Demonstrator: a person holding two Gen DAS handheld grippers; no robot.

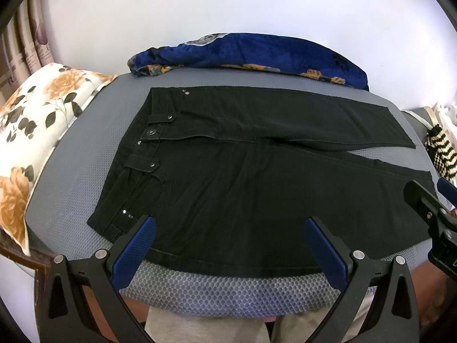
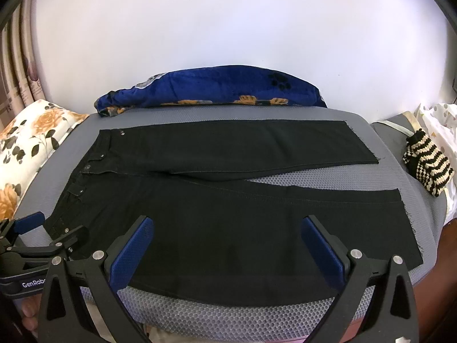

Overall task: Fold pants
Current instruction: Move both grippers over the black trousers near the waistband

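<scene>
Pants spread flat on grey mat, waistband left, legs right, left gripper jaws wide, empty — near the hip edge, right gripper jaws wide, empty — over the near leg.

text: "GenRobo" (cut off by a finger) | on: left gripper body
</scene>
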